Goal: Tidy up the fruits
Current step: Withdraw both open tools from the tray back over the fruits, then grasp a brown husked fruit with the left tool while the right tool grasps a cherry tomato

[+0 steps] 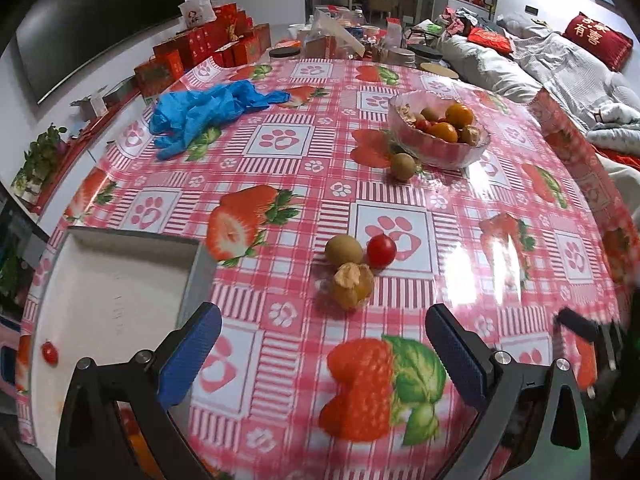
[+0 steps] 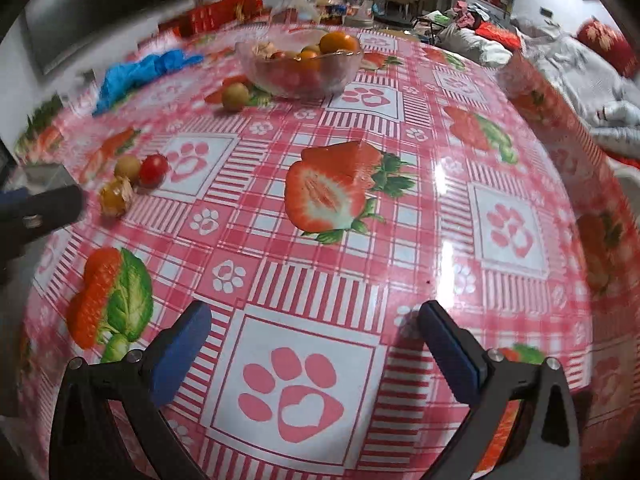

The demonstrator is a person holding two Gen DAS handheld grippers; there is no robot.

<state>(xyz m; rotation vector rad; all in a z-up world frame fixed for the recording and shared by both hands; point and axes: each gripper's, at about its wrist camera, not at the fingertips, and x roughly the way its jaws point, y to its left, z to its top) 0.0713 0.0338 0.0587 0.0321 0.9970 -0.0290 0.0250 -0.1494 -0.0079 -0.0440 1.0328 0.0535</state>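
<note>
Left wrist view shows the left gripper with fingers spread apart above the bench; at 12 o'clock ahead lie a cherry tomato, a kiwi berry and a husked physalis, touching. A glass bowl of fruit sits at 1 o'clock. The right gripper likewise has fingers apart, holding nothing.

i'm in a home living room: beyond the table sit a bedding-covered sofa, red gift boxes and a wall tv.
</note>
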